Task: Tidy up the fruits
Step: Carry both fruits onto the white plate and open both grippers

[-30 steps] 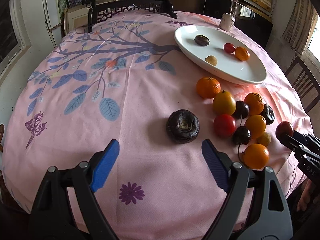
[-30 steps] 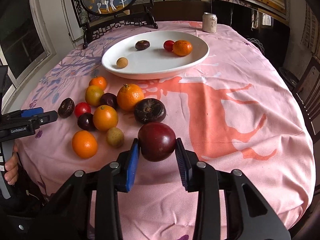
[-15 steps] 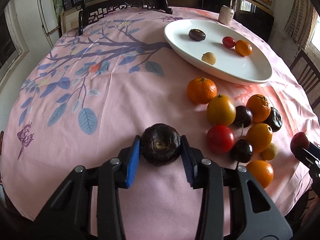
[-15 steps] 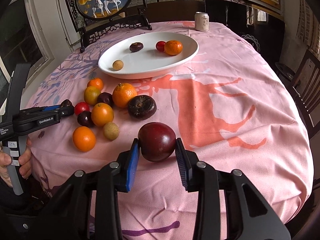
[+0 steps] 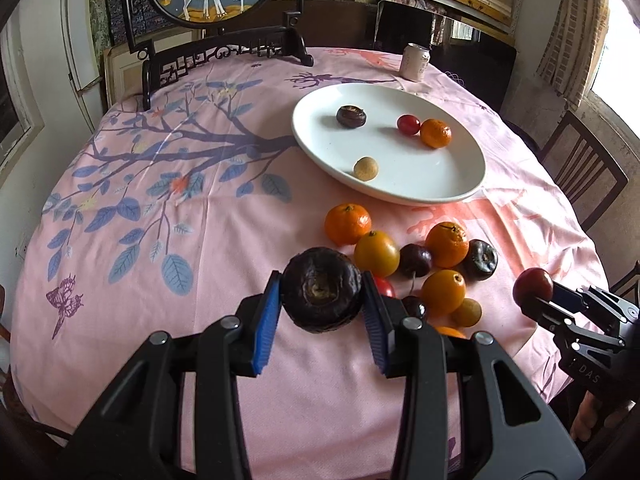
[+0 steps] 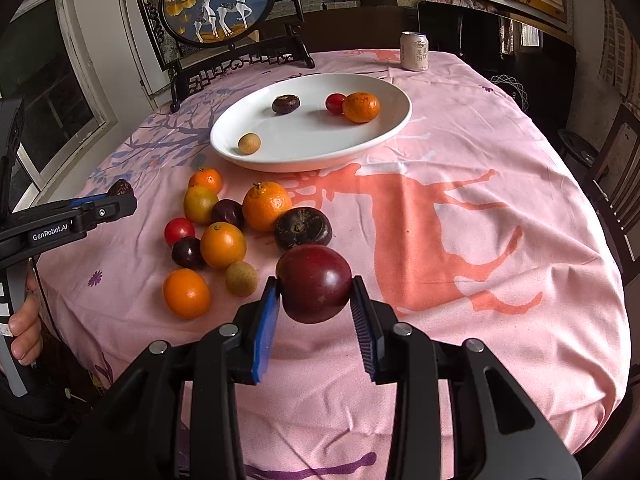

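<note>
My left gripper (image 5: pixel 321 305) is shut on a dark wrinkled round fruit (image 5: pixel 321 295), held above the pink cloth near the loose fruit pile. My right gripper (image 6: pixel 314 300) is shut on a dark red plum (image 6: pixel 314 283), held just in front of the pile; it also shows in the left wrist view (image 5: pixel 533 287). The white oval plate (image 5: pixel 460 176) (image 6: pixel 384 136) lies beyond, holding a dark fruit (image 6: pixel 285 104), a small red fruit (image 6: pixel 334 103), an orange (image 6: pixel 361 107) and a tan longan (image 6: pixel 249 143). Several oranges, dark fruits and a red one lie loose on the cloth (image 6: pixel 222 245).
A drink can (image 6: pixel 414 51) stands at the table's far edge. A framed deer screen on a dark stand (image 6: pixel 218 4) sits at the far left. Wooden chairs (image 5: pixel 588 176) stand by the right side. The round table drops off on all sides.
My left gripper closed on the dark wrinkled fruit and lifted it off the cloth. My right gripper kept hold of the plum and rose a little.
</note>
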A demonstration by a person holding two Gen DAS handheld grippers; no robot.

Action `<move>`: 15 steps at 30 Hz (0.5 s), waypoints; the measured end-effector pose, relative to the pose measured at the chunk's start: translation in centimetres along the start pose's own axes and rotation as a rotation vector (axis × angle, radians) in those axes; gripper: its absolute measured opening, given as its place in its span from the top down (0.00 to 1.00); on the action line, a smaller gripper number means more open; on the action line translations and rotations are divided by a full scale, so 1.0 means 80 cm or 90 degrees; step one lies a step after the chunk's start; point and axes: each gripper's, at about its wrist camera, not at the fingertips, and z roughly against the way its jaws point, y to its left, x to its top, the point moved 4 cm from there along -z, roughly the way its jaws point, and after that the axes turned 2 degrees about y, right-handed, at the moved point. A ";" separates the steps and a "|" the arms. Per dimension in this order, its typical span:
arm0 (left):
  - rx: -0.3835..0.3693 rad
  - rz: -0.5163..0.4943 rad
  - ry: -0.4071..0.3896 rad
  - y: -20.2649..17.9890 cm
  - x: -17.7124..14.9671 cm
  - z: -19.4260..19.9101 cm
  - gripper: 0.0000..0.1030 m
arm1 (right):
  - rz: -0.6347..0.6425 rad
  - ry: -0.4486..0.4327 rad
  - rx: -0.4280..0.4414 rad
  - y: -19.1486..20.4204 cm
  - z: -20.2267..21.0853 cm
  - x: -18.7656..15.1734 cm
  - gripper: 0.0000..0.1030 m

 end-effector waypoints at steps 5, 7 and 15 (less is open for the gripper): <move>0.017 -0.031 -0.010 -0.008 0.048 -0.006 0.62 | 0.017 -0.007 0.016 0.008 -0.001 0.030 0.65; 0.026 -0.040 -0.003 -0.010 0.077 -0.019 0.62 | 0.038 -0.016 0.025 0.014 -0.002 0.057 0.65; -0.005 -0.012 0.048 -0.015 0.191 -0.113 0.62 | 0.071 -0.022 0.034 0.020 -0.075 0.188 0.65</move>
